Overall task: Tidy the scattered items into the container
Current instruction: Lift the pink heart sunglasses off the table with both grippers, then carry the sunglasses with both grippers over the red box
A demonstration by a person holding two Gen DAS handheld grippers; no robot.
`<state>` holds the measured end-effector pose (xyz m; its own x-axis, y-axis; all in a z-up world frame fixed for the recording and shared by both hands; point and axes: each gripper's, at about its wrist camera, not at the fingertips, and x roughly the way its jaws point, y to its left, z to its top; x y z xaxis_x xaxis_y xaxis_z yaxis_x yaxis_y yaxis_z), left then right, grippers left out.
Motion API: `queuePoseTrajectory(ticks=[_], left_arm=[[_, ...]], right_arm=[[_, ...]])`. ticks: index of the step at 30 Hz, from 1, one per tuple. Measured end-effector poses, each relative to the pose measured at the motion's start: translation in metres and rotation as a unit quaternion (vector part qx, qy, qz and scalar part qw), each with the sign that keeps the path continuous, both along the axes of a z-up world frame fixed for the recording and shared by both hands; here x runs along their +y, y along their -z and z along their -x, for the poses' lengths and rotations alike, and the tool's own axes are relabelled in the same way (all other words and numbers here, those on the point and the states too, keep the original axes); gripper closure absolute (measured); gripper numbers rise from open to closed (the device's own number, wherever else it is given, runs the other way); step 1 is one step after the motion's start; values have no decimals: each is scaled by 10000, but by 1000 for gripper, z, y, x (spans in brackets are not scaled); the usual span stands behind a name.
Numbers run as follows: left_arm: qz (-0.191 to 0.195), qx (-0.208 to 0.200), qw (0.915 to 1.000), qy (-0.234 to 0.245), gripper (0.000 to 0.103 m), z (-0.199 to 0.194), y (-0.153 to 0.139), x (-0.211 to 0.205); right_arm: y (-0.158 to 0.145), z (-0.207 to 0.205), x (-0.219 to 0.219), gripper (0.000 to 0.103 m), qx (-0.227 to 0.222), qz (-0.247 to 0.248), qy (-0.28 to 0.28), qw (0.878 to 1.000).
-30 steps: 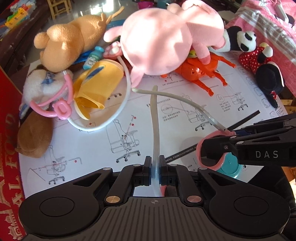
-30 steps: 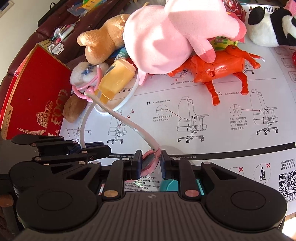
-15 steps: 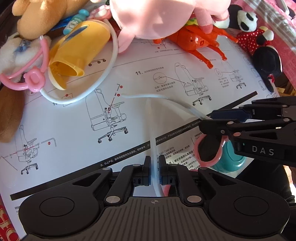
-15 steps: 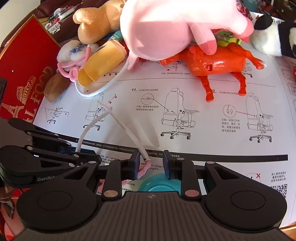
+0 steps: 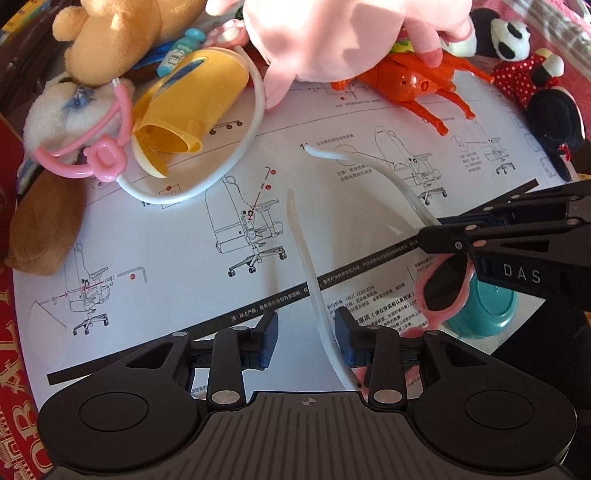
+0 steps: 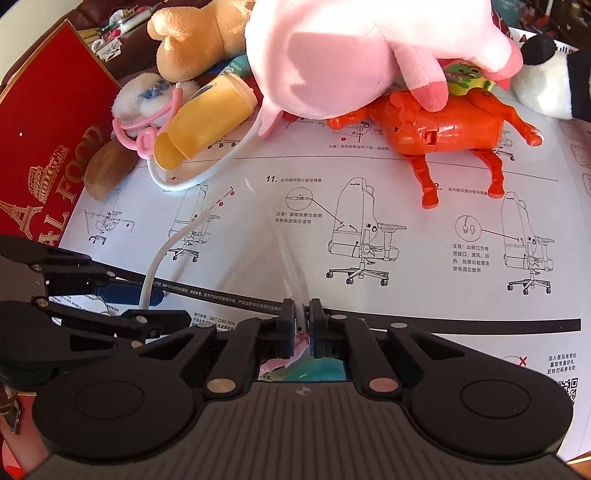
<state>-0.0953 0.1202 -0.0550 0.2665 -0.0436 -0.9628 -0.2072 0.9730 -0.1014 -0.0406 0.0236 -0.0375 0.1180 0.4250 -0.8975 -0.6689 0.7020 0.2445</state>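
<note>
Two grippers: left gripper (image 5: pixel 306 328) jaws wide, right gripper (image 6: pixel 303 325) jaws pinching the clear tube (image 6: pixel 291 266).

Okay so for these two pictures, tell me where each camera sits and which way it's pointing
Left wrist view: on the left gripper, looking forward over the instruction sheet toward the pink plush; its own open fingers show, the clear tube between them, the right gripper entering from the right.
Right wrist view: on the right gripper, facing the same toy pile; its fingers are shut on the clear tube, the left gripper at left.
Both share the orange toy horse, yellow cup and sheet.
</note>
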Motion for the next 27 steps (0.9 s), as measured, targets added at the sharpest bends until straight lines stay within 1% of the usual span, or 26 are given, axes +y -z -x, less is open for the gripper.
queuePoseTrajectory(ticks=[3,4,5,6,7,8,10,14,23,27], left_arm=[[27,-30,10000,-36,50,6,-5,0],[47,-46,9999,-88,56,7,-6,1],[54,-68,9999,-129,68,8,-8,2],[92,-127,9998,-124,85,8,-10,2],[109,-167,9998,-100,97,8,-11,2],[62,-181,9998,-103,99,8,-12,0],[-120,-222,9996,-120,100,7,-14,-3],[-87,-276,9994,-163,101,6,-19,0],[-191,-427,9989,-99,100,7,-34,-3],[-274,-618,9977,-99,100,11,-50,-4]], right_arm=[[2,-1,-1,95,31,-3,21,10000],[2,-1,-1,95,49,-9,23,10000],[3,-1,-1,95,71,-6,28,10000],[4,-1,-1,95,82,-10,29,10000],[5,-1,-1,95,121,-30,20,9999],[5,0,0,96,192,-65,20,9998],[4,2,2,96,165,-45,10,9999],[-2,2,1,96,144,-125,15,9998],[-22,0,-2,96,52,-321,47,9995],[-40,3,-3,95,-161,-428,-27,9989]])
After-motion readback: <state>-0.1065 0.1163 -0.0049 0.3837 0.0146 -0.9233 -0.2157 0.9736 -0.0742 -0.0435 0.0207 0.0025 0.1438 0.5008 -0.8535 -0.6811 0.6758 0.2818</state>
